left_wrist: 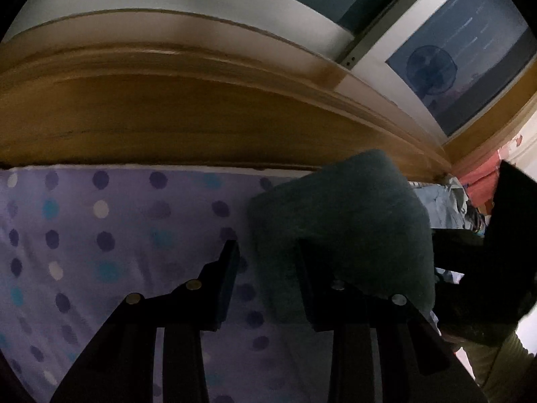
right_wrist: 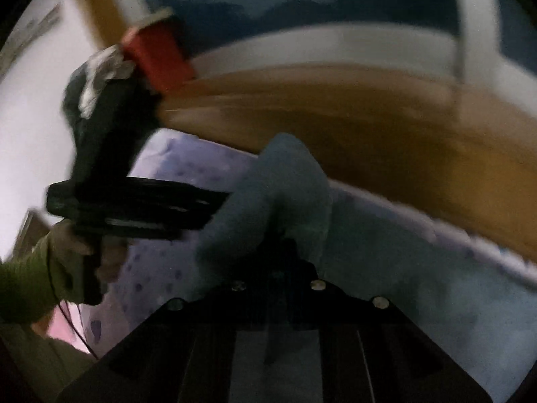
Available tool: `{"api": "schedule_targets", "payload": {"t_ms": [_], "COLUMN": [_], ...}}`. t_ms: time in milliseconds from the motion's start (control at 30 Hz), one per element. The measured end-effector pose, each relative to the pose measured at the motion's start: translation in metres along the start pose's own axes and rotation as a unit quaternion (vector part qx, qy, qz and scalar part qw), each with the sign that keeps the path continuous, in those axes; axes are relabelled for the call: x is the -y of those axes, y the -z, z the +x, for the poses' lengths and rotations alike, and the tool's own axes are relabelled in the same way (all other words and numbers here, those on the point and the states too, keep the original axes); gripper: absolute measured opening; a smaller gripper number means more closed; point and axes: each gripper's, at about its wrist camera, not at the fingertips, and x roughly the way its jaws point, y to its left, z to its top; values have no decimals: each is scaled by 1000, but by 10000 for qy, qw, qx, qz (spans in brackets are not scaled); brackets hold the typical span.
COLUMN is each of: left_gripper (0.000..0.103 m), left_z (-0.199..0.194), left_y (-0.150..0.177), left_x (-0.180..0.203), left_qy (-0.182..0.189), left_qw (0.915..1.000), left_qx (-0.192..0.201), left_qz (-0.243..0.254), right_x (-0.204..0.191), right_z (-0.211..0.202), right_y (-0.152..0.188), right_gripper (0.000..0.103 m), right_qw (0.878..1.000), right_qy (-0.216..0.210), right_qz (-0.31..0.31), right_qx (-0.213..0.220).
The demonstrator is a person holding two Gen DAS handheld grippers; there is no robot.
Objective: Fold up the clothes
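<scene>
R gripper (right_wrist: 278, 252) jaws look pinched on teal cloth (right_wrist: 268, 194) at frame ctr, bunched above the dotted bed (left_wrist: 84, 235), while L gripper (left_wrist: 265, 262) jaws gape w/ nothing between them, cloth (left_wrist: 339, 221) draped over its right-of-frame finger, so R is nearer.
</scene>
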Motion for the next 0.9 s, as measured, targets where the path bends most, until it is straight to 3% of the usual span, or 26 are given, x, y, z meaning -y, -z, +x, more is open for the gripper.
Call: {"api": "schedule_targets", "payload": {"t_ms": [67, 200, 367, 567, 700, 900], "left_gripper": [33, 33, 33, 33, 33, 33], "left_z": [0, 1, 4, -7, -8, -5], "left_y": [0, 0, -1, 0, 2, -1], "left_x": [-3, -4, 1, -25, -31, -27], "left_qy": [4, 27, -37, 4, 66, 55], "left_qw": [10000, 10000, 9999, 9999, 9997, 9999], "left_qx": [-10, -20, -42, -21, 29, 6], "left_qz": [-33, -32, 99, -140, -225, -137], "right_x": [-5, 27, 31, -34, -13, 16], "right_z": [4, 12, 21, 6, -13, -11], "right_y": [-3, 8, 10, -15, -11, 11], "right_gripper": [8, 8, 8, 12, 15, 15], "right_qw": [9997, 9983, 9971, 9936, 9920, 9963], "right_qy": [102, 426, 616, 824, 1031, 604], "right_qz": [-215, 254, 308, -656, 90, 554], "right_qx": [-48, -300, -314, 417, 719, 259]}}
